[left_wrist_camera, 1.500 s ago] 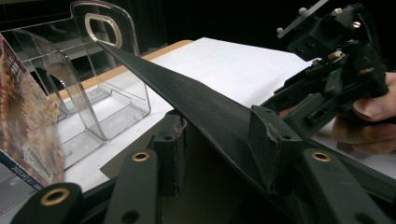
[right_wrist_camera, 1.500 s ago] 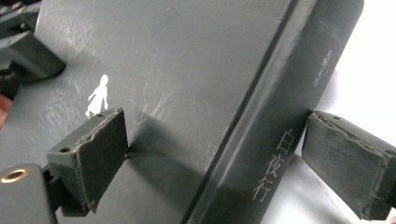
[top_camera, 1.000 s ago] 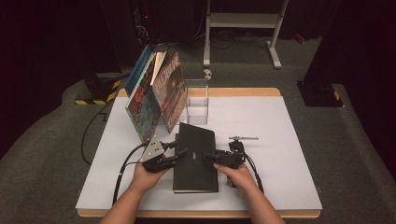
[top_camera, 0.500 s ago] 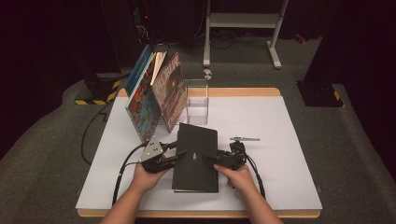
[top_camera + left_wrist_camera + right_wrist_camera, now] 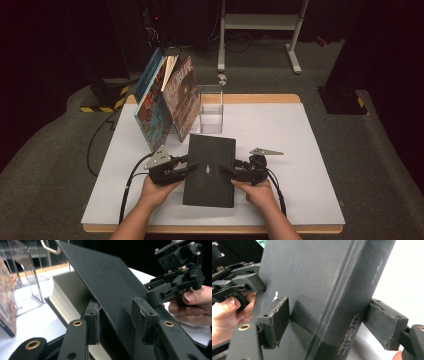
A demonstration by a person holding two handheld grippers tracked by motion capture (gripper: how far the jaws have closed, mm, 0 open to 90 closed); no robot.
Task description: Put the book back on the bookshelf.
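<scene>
A black hardback book [image 5: 210,170] lies on the white tabletop [image 5: 300,140], its spine [image 5: 352,302] printed with pale characters. My left gripper [image 5: 195,167] is at its left edge. The raised cover [image 5: 112,285] slants between the pads above the cream page block [image 5: 67,302], resting on one pad; these jaws have just closed slightly. My right gripper [image 5: 224,171] straddles the spine edge. Its jaws have just been closing with the book between them: one pad [image 5: 277,320] is on the cover and the other [image 5: 384,325] stands just off the spine.
Several picture books [image 5: 165,105] lean against a clear acrylic stand [image 5: 211,107] behind the black book. Cables [image 5: 97,145] trail off the table's left side. A white metal frame [image 5: 260,22] stands on the floor beyond the far edge.
My right hand has shifted slightly at the book's right edge. The left hand and the book look unchanged.
</scene>
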